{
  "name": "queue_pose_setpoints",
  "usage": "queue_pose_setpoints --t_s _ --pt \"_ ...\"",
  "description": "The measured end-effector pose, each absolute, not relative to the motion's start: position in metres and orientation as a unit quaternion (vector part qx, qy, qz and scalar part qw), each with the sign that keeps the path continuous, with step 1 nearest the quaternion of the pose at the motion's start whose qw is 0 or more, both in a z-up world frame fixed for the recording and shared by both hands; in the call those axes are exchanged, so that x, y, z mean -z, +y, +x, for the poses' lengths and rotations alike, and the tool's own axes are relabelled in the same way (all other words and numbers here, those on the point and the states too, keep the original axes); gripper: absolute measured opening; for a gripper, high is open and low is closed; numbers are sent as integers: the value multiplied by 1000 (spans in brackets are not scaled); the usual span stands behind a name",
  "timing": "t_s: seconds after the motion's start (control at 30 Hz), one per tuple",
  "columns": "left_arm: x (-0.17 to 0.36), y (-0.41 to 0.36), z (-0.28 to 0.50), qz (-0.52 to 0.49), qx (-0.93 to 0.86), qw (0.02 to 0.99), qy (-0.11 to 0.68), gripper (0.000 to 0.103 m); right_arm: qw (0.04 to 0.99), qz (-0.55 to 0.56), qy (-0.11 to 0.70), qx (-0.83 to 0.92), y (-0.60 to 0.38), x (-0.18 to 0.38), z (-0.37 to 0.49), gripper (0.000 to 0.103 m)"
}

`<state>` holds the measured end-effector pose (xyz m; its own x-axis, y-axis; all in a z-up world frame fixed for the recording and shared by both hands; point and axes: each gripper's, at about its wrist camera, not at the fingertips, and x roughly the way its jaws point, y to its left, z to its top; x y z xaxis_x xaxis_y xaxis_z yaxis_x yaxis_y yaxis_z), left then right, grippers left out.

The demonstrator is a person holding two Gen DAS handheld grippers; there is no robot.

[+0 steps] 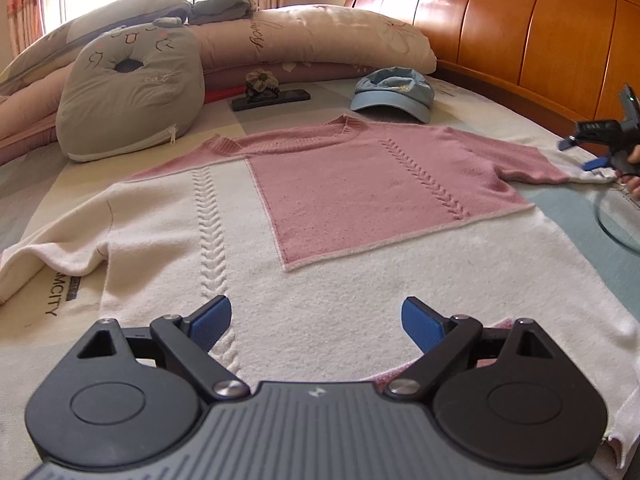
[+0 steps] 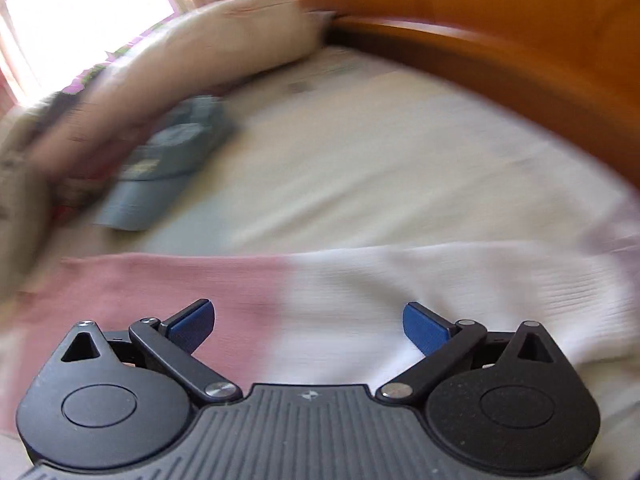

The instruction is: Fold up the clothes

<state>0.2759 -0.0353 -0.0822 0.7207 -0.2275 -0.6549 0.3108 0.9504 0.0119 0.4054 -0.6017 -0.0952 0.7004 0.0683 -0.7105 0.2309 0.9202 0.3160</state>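
A pink and white knit sweater (image 1: 320, 208) lies spread flat on the bed, neck toward the pillows. My left gripper (image 1: 316, 320) hovers open over its white hem, nothing between the blue pads. In the left wrist view my right gripper (image 1: 580, 152) is at the far right, by the end of the pink and white sleeve (image 1: 532, 160), its jaws apart. The right wrist view is blurred by motion: my right gripper (image 2: 308, 326) stands open just above that sleeve (image 2: 280, 284), pads not touching it.
A blue cap (image 1: 394, 92) lies beyond the sweater's neck, with a black phone (image 1: 272, 100) and a fabric flower beside it. A grey cat cushion (image 1: 132, 92) and pillows (image 1: 312, 40) fill the back. The wooden headboard (image 1: 520, 28) runs along the right.
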Motion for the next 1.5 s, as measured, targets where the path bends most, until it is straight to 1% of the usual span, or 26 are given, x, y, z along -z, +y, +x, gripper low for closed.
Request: queue_pose_setpoints --t_s 0.07,0.23,0.3,0.33,0.43,0.47,0.57,0.63,0.73,0.87,0.93,1.03,1.1,1.27,1.37,1.5 --pt "85 -37 279 58 145 924 349 92 897 191 391 72 -620 92 399 103" --pt "86 -44 282 67 160 918 358 92 905 228 348 93 -642 77 386 103" --pt "86 -45 282 82 157 917 358 92 890 255 368 88 -651 87 392 103" --pt "86 -44 282 84 156 916 359 92 886 241 383 98 -652 93 393 102" --pt "87 -41 282 86 155 914 364 92 897 158 383 153 -649 97 388 101" --pt "87 -41 283 87 155 914 365 92 891 150 387 181 -651 97 389 101" --pt "85 -41 286 89 148 918 358 92 891 184 377 176 -655 91 384 102" --pt "80 -42 288 88 148 921 348 92 897 163 378 159 -636 85 389 103" --pt "77 -45 289 89 148 923 343 92 890 124 408 164 -603 87 408 103" --pt "77 -44 288 93 152 922 344 92 882 85 423 191 -583 110 425 103" --pt "76 -44 287 95 153 922 344 92 885 86 408 208 -591 114 426 103" --pt "75 -41 289 88 152 922 345 92 864 101 425 249 -595 101 436 103" --pt "76 -39 290 83 149 924 344 92 873 106 426 214 -576 89 440 103" --pt "75 -40 283 83 155 923 342 92 883 109 446 99 -494 71 468 103" --pt "73 -39 279 79 159 923 341 92 880 85 463 59 -439 77 488 103" --pt "73 -40 276 84 163 922 341 92 880 47 471 50 -391 99 511 103"
